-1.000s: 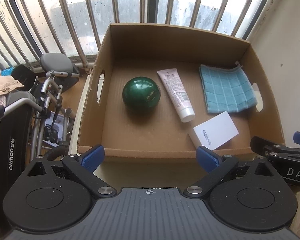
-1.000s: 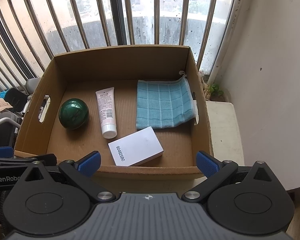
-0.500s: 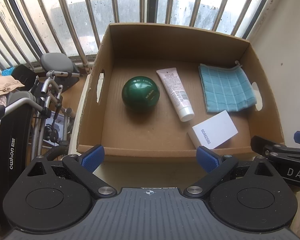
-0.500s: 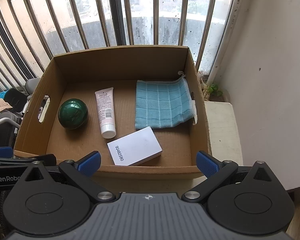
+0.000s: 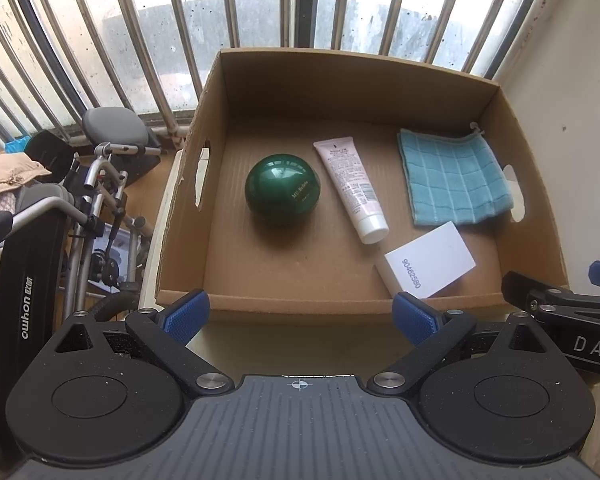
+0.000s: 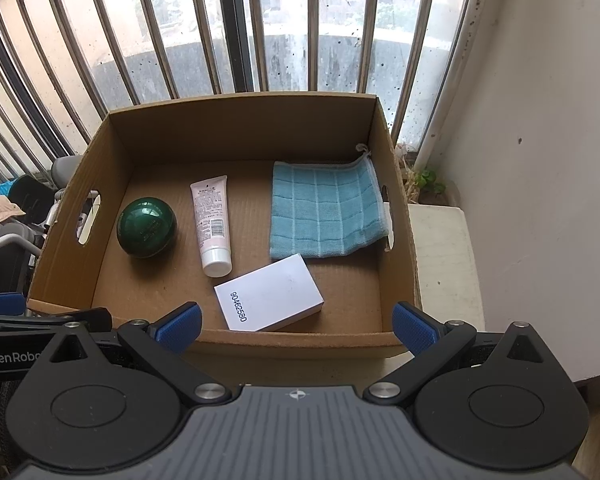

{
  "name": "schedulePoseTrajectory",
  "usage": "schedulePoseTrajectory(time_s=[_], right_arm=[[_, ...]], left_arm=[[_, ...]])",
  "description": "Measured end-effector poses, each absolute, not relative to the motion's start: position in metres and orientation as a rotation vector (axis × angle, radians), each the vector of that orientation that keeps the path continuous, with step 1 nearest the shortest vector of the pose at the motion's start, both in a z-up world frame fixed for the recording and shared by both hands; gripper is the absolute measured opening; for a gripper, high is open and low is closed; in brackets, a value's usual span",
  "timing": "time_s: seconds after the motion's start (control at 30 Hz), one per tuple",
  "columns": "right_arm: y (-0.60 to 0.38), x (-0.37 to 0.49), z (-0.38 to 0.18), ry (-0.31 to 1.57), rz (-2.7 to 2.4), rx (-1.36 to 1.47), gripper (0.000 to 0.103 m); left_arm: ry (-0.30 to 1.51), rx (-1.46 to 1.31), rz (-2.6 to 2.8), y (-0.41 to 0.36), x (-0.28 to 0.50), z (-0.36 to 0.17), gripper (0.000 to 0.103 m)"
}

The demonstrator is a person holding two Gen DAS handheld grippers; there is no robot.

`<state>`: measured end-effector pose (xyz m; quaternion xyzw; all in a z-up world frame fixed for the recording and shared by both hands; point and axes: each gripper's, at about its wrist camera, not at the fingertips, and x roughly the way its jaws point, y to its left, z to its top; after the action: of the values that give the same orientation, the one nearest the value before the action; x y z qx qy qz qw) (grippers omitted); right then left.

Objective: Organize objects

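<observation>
Right now both the left gripper point(image 5: 300, 318) and the right gripper point(image 6: 296, 326) hang wide open and empty before the cardboard box point(image 6: 240, 128), and the white box point(image 6: 269, 298) probably sits nearest the right one, long side slanting away.

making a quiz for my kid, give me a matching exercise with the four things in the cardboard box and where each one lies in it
Things:
1. green ball
2. pink tube
3. blue cloth
4. white box

Places:
A. right side, against the wall with the handle hole
B. nearest the front wall, printed number on top
C. leftmost of the four
D. between the ball and the cloth, white cap toward the front

Pairs: 1-C, 2-D, 3-A, 4-B
</observation>
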<state>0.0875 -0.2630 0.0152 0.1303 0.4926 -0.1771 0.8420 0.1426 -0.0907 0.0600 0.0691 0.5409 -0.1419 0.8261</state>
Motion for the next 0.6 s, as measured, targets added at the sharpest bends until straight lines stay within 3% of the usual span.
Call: schedulePoseTrajectory(time_s=[0.6], right_arm=[[-0.2633, 0.0892, 0.0161, 1.041, -0.374, 0.271, 0.103]], left_arm=[[1.151, 0.146, -0.300, -0.0918, 0.1430, 0.0602, 0.098]])
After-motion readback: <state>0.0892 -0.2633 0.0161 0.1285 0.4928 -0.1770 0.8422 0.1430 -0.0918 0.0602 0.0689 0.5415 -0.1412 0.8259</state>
